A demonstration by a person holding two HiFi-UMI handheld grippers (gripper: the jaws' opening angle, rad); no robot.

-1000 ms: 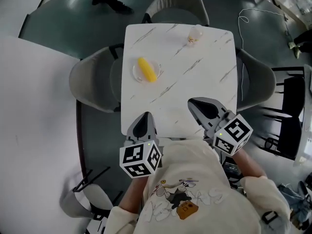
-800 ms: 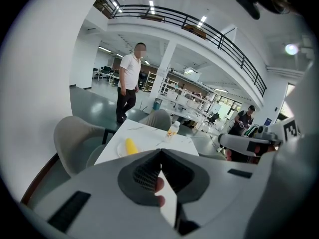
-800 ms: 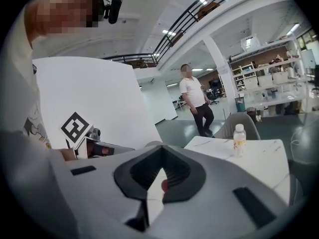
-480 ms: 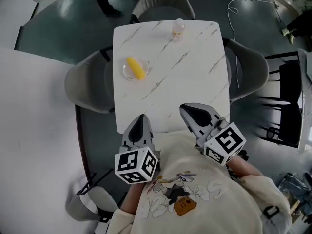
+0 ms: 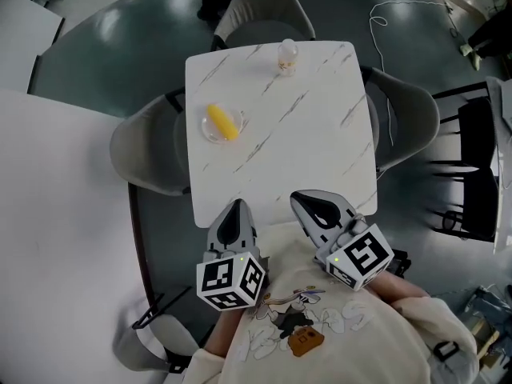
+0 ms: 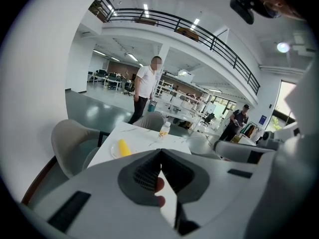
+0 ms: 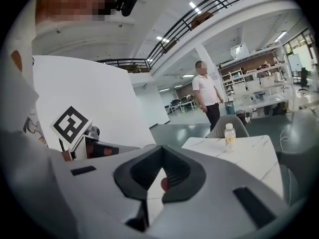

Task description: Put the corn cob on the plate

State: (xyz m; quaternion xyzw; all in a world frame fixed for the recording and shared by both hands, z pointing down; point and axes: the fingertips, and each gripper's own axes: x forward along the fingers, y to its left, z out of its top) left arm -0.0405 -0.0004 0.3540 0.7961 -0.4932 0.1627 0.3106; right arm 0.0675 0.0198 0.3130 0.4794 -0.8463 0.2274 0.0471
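A square white counter with grey veining stands on a glossy, dark grey-green floor, with pale grey shell chairs on three sides. A plain white wall rises to the left. Overhead runs a black-railed mezzanine under strip lights, and there is shelving farther off.

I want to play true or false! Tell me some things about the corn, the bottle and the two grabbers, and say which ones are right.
1. The corn cob lies on the plate. True.
2. The bottle stands right next to the corn cob. False: it stands well apart from it, near the far edge of the table.
3. The left gripper is holding the corn cob. False: its jaws are together with nothing in them.
4. The right gripper has its jaws together. True.
5. Both grippers are at the near edge of the table, away from the plate. True.
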